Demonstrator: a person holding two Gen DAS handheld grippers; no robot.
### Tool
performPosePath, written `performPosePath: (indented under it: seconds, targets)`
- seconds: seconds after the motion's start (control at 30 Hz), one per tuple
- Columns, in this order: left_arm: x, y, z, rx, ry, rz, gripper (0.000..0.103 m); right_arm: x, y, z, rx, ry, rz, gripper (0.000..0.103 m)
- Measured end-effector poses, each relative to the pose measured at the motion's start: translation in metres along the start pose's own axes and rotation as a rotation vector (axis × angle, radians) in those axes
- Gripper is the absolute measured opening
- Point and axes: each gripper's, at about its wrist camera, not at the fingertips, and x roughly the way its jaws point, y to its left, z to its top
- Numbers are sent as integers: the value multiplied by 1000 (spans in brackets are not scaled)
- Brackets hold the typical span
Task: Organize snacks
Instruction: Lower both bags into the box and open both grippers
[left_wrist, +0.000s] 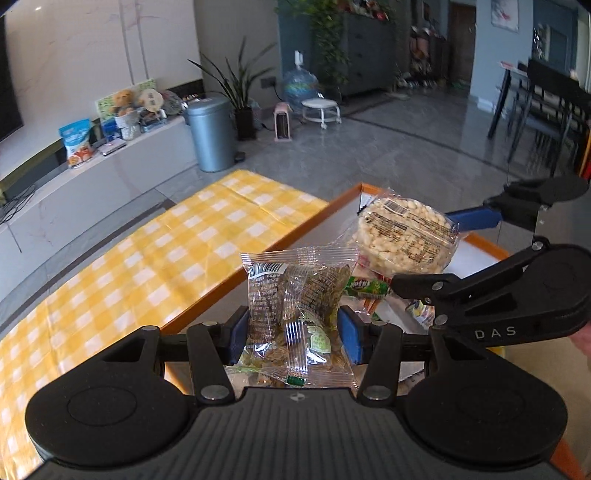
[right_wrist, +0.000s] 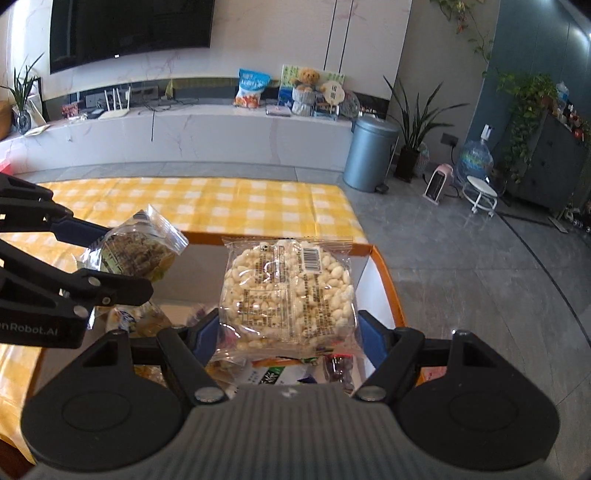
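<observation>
My left gripper (left_wrist: 293, 334) is shut on a clear packet of brown-green snack (left_wrist: 295, 314), held above an orange-rimmed box (left_wrist: 280, 242). The same packet (right_wrist: 136, 254) shows at the left of the right wrist view, held in the left gripper (right_wrist: 107, 258). My right gripper (right_wrist: 288, 332) is shut on a round puffed rice cake in a clear wrapper (right_wrist: 288, 291), held above the same box (right_wrist: 388, 280). The rice cake (left_wrist: 406, 236) and right gripper (left_wrist: 450, 247) also show in the left wrist view. Several loose snack packets (right_wrist: 266, 373) lie in the box below.
The box stands on a table with a yellow checked cloth (left_wrist: 147, 258). Beyond it are grey floor, a grey bin (right_wrist: 369, 155), a potted plant (right_wrist: 413, 147), a white TV bench (right_wrist: 184, 133), and dining chairs (left_wrist: 546, 110).
</observation>
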Motion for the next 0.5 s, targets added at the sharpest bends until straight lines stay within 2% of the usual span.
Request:
performPosePath:
  seconds: [0.1, 0.3, 0.5]
  targets:
    - [19, 1, 0, 11, 46, 5, 58, 17, -3, 0, -2, 38, 18, 74]
    - [45, -3, -5, 69, 137, 2, 58, 52, -5, -1, -35, 129, 0, 74]
    - [59, -8, -7, 122, 187, -1, 59, 78, -7, -12, -93, 248, -1, 74]
